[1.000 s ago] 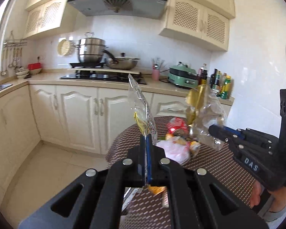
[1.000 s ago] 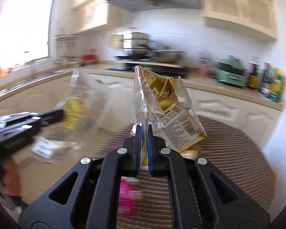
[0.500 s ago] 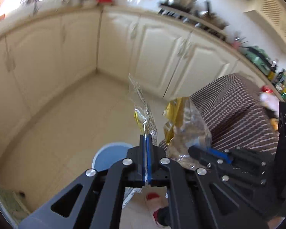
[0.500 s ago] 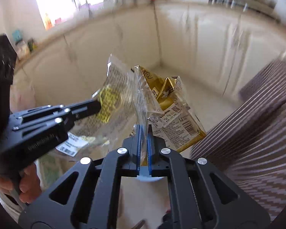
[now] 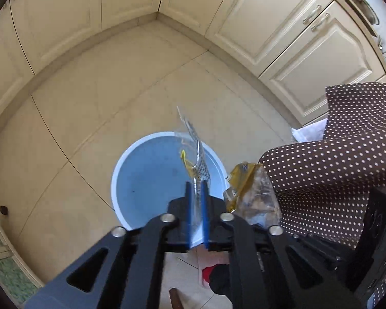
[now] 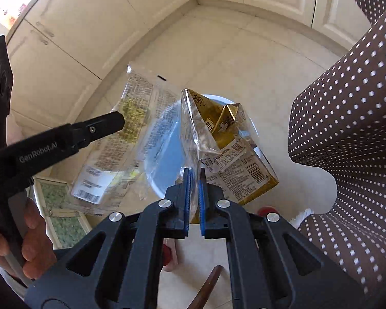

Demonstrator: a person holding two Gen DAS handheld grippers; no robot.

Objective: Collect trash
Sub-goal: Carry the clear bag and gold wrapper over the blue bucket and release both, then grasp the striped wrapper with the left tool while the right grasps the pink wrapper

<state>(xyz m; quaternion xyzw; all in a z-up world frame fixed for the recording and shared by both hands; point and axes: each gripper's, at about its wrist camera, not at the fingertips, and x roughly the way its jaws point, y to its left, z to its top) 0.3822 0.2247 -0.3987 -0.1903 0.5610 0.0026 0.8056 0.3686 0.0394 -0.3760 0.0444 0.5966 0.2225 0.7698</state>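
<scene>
A light blue bin (image 5: 146,180) stands open on the floor below both grippers; it also shows in the right wrist view (image 6: 164,154). My left gripper (image 5: 196,188) has a small gap between its pads, with a clear plastic wrapper (image 5: 195,152) still between them over the bin. The same wrapper (image 6: 131,128) hangs from the left gripper's fingers (image 6: 108,123) in the right wrist view. My right gripper (image 6: 194,175) has parted slightly, with a gold and clear snack bag (image 6: 226,149) still standing between its pads above the bin. That bag (image 5: 252,193) sits right of the bin.
A brown polka-dot tablecloth (image 5: 334,170) hangs at the right, close to the bin, and shows in the right wrist view (image 6: 347,128). Cream cabinets (image 5: 283,25) line the walls. A green mat (image 5: 5,270) lies at the lower left. A red slipper (image 5: 208,275) is below.
Both grippers swung from the table down over the blue bin. Both pairs of pads, tight before, now show a small gap.
</scene>
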